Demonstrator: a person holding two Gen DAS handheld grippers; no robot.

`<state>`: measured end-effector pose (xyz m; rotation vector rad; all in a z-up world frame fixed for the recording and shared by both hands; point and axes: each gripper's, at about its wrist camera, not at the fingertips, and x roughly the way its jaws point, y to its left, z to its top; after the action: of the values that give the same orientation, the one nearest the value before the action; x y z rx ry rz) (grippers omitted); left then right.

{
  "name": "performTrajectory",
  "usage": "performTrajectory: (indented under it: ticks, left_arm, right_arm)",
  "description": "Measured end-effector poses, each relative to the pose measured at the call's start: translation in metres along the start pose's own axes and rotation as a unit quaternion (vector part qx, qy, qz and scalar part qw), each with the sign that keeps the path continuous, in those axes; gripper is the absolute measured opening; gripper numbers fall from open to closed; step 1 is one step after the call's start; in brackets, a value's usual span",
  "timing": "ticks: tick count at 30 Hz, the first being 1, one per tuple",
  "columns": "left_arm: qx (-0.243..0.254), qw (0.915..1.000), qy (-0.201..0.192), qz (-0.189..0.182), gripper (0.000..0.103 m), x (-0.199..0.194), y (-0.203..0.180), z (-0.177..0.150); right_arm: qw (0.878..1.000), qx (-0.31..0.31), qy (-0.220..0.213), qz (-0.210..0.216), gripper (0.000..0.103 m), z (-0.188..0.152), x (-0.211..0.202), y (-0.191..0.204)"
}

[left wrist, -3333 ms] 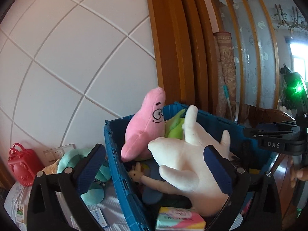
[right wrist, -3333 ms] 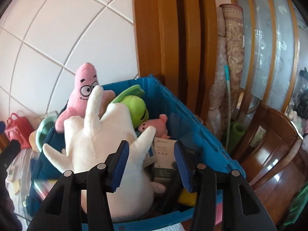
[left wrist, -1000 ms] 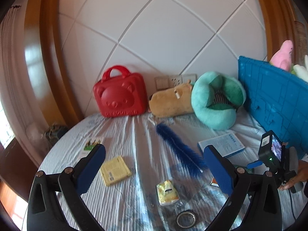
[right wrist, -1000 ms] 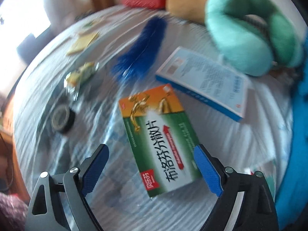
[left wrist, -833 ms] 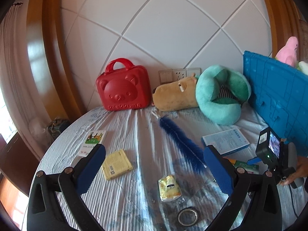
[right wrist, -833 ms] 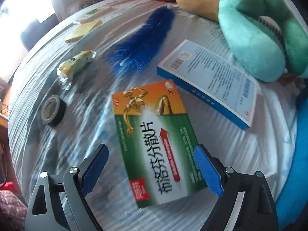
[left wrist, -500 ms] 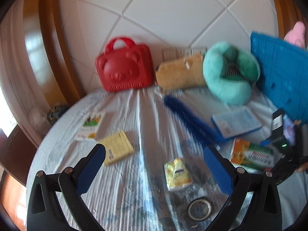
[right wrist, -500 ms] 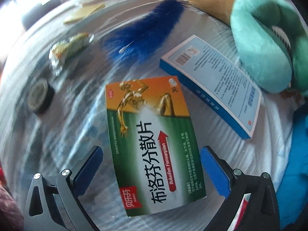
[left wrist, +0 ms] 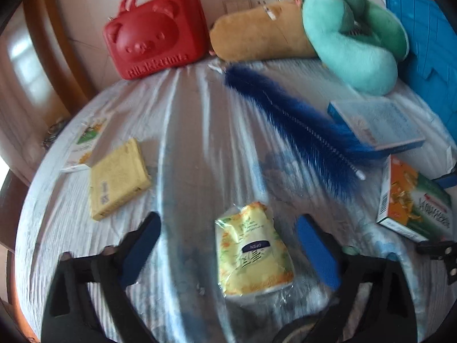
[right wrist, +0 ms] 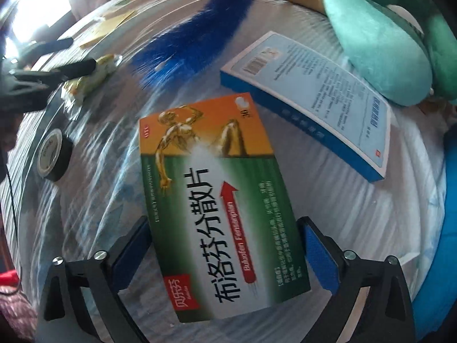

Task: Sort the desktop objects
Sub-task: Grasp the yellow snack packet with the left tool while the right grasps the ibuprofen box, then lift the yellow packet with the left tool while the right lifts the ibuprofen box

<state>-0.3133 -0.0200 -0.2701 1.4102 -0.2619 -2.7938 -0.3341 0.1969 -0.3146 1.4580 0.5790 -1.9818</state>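
Note:
A yellow snack packet lies on the white cloth between the fingers of my left gripper. Its jaws are closing, with a gap left on each side of the packet. In the right wrist view a green and orange medicine box lies flat between the blue pads of my right gripper. Those jaws are closing slightly; the pads stand just beside the box's long edges, and I see no grip. The same box shows at the right edge of the left wrist view.
On the round table lie a blue fluffy brush, a blue and white box, a yellow pad, a leaflet and a tape roll. At the back: red bear case, brown plush, teal neck pillow, blue crate.
My left gripper has dropped toward the table, tilted down over the yellow packet, and its jaws have narrowed. My right gripper has sunk a little closer around the green box.

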Motion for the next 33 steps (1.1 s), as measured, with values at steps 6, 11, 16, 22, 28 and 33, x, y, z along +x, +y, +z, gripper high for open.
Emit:
performTrajectory:
  ticks: [6, 11, 16, 22, 28, 33]
  left_arm:
    - [-0.013, 0.9992, 0.016, -0.033, 0.054, 0.019, 0.005, -0.012]
    - [-0.003, 0.9993, 0.014, -0.034, 0.034, 0.013, 0.003, -0.012]
    - [-0.011, 0.999, -0.004, -0.042, 0.032, -0.002, 0.011, -0.015]
    - [0.001, 0.9988, -0.023, -0.044, 0.032, -0.02, 0.012, -0.015]
    - [0.025, 0.9978, -0.038, -0.048, 0.032, -0.038, 0.011, -0.015]
    - [0.031, 0.9964, -0.052, -0.059, 0.032, -0.051, 0.014, -0.01]
  right_arm:
    - [1.0, 0.003, -0.002, -0.011, 0.096, 0.0, -0.002, 0.001]
    - [1.0, 0.016, -0.003, -0.022, 0.094, 0.0, -0.005, 0.002]
    - [0.999, 0.022, -0.023, -0.042, 0.093, -0.005, -0.02, 0.01]
    - [0.997, 0.055, -0.034, -0.046, 0.093, -0.004, -0.032, 0.01]
    - [0.993, 0.09, -0.052, -0.047, 0.092, -0.023, -0.049, 0.022]
    - [0.989, 0.122, -0.068, -0.051, 0.091, -0.019, -0.054, 0.021]
